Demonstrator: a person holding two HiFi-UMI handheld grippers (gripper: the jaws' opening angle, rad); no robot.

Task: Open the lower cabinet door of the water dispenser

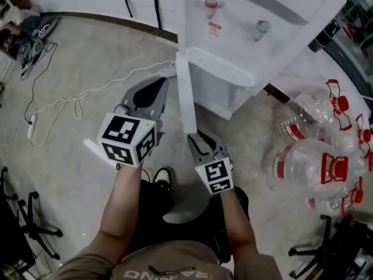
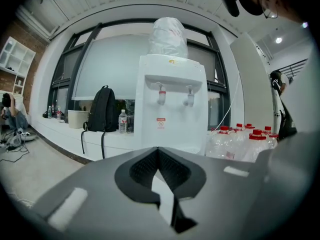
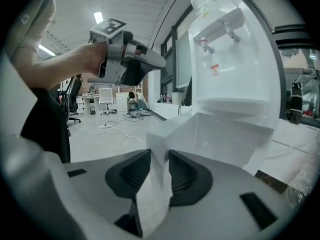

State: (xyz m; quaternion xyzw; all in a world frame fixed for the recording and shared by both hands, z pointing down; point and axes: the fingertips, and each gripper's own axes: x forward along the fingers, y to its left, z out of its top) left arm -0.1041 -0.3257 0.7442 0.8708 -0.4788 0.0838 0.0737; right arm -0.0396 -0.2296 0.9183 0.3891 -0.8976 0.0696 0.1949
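Right gripper [image 1: 201, 140] nearest: jaws clamped on the free edge of the cabinet door [image 1: 185, 92], white panel pinched between both pads. The door is swung out from the water dispenser [image 1: 256, 16] and seen edge-on in the head view. It runs from the jaws back to the dispenser's lower front, below the drip tray [image 1: 218, 66]. Left gripper [image 1: 160, 86]: jaws together, nothing between them. It sits just left of the door, further along it, and clear of it. Clear red-capped bottles [image 1: 326, 168] lie on the floor right of the dispenser.
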